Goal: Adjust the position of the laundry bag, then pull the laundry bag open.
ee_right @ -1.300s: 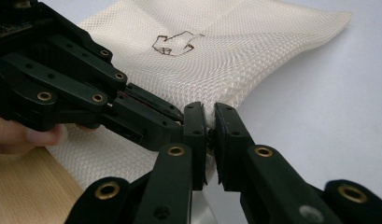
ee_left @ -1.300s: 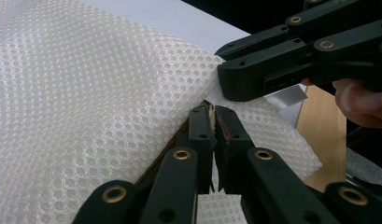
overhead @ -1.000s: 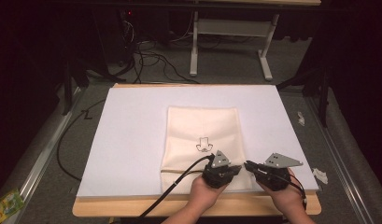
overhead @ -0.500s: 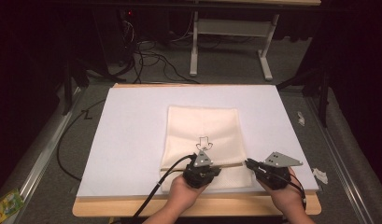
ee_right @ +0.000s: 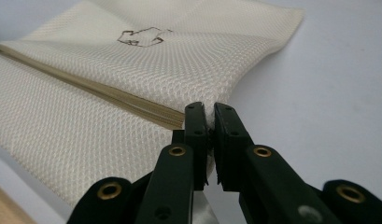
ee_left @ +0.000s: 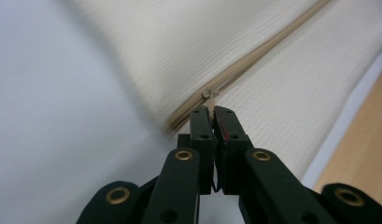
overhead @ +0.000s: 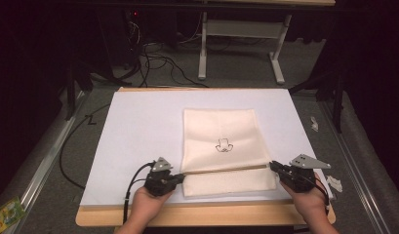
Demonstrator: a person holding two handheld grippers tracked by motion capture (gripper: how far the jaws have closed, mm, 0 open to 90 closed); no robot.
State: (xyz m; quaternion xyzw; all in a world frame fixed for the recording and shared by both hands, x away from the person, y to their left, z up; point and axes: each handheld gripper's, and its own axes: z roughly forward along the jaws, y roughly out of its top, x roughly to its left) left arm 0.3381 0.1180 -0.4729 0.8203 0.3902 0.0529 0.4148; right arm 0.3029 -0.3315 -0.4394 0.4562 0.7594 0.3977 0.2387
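**Both claws clamped on the zipped mesh bag**

Low in the high view, the left gripper (overhead: 176, 179) pinches the zip pull (ee_left: 210, 94) at the zip's left end. The right gripper (overhead: 276, 168) clamps the cream mesh fabric bag (overhead: 221, 131) at its right edge. Above them, at frame centre, sits a small black printed emblem (overhead: 224, 146), with no readable writing.

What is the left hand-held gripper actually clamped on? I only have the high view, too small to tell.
Observer: The left hand-held gripper is shut on the zipper pull, per its own view.
Operator: And the right one?
Observer: The right hand-held gripper pinches the mesh bag at its edge, right where the zipper ends.
Operator: Fabric type?
Observer: Cream woven mesh, with a small dark outline print on the panel above the zipper.
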